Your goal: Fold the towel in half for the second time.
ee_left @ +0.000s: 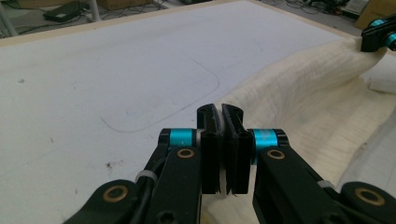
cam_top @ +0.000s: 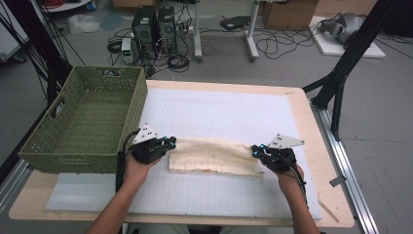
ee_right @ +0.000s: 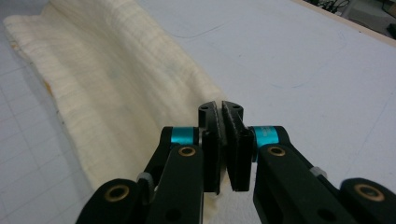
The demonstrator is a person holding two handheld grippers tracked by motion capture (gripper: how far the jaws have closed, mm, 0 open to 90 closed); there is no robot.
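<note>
Currently L gripper (cam_top: 171, 143) & R gripper (cam_top: 254, 150) each clamp one cloth (cam_top: 212, 155) end, stretched betw. them for folding.

Cloth (cam_top: 213, 155) lies on mat (cam_top: 234, 109), basket (cam_top: 87, 119) left.

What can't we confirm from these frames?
- Left gripper view: its own shut jaws hide the cloth edge between them.
- Right gripper view: same; the cloth's near end is hidden.
- High view: basket floor partly hidden by its near wall.
- High view: cloth's folded layers too small to count.
</note>
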